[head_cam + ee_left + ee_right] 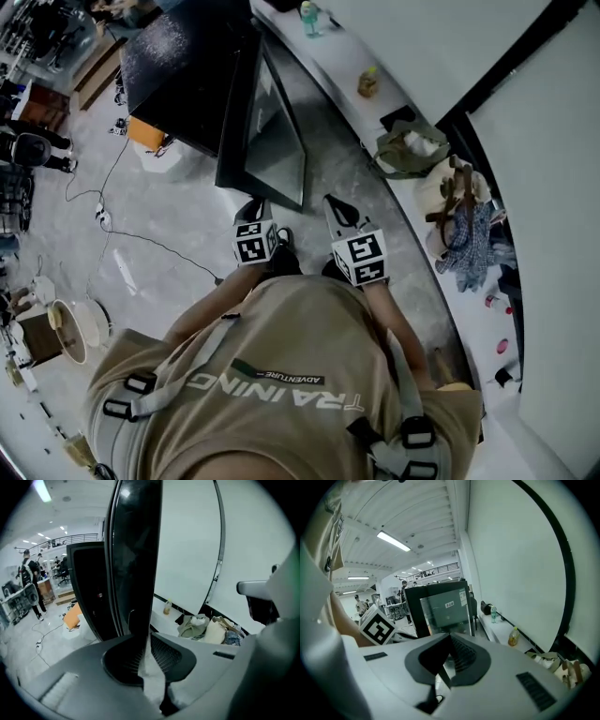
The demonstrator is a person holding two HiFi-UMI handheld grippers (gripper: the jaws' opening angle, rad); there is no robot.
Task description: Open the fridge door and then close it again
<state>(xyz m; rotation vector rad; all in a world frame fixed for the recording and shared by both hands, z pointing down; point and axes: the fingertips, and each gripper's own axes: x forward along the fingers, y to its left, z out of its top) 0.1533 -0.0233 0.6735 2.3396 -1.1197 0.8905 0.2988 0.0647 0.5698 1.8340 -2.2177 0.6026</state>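
**Glass door open, edge-on to the left tongs**

Black fridge [178,56] at upper left in the head view, door [274,131] open, upright, long axis vertical, free edge toward the person. "TRAINING" and "ADVENTURE" legible on the tan shirt [281,375]. White label [449,604] on the door glass too small to read. Left tongs [251,208] right at the free edge, contact unclear, door edge straight ahead of its tips. Right tongs [336,208] just beside, clear of the door, facing the glass. Both pairs closed tip to tip, gripping nothing.
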